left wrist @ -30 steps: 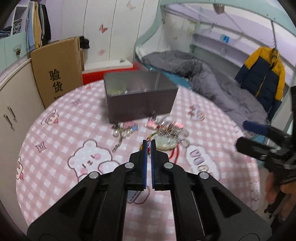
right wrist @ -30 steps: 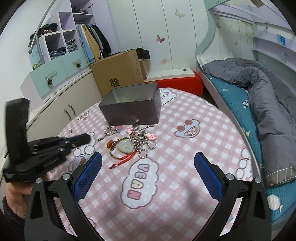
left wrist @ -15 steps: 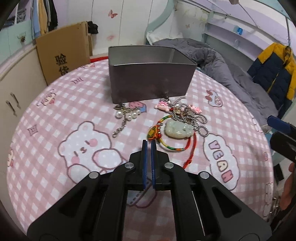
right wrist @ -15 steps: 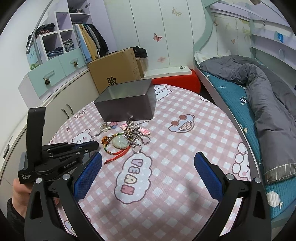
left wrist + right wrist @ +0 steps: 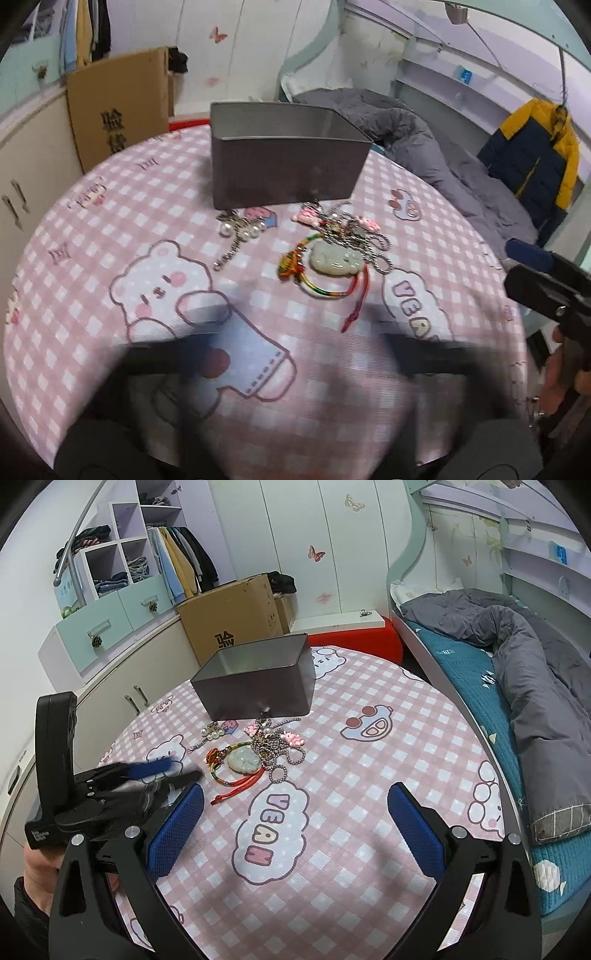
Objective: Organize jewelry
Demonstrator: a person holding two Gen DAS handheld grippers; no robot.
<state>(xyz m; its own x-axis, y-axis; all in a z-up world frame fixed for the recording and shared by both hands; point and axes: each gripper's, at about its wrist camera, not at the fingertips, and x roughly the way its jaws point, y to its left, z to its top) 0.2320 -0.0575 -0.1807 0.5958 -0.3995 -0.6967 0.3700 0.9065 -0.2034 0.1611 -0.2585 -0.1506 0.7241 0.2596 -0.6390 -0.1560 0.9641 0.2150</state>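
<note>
Behind the jewelry pile (image 5: 258,749) stands a grey tin box (image 5: 255,681)

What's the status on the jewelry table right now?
Left gripper jaws opening, nothing between them; right gripper open, empty. Jewelry pile on the tablecloth beside the grey tin. Nothing blocking it.

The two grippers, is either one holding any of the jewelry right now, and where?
Neither. The left gripper is opening on nothing; the right gripper stands open, empty. The jewelry lies on the table.
</note>
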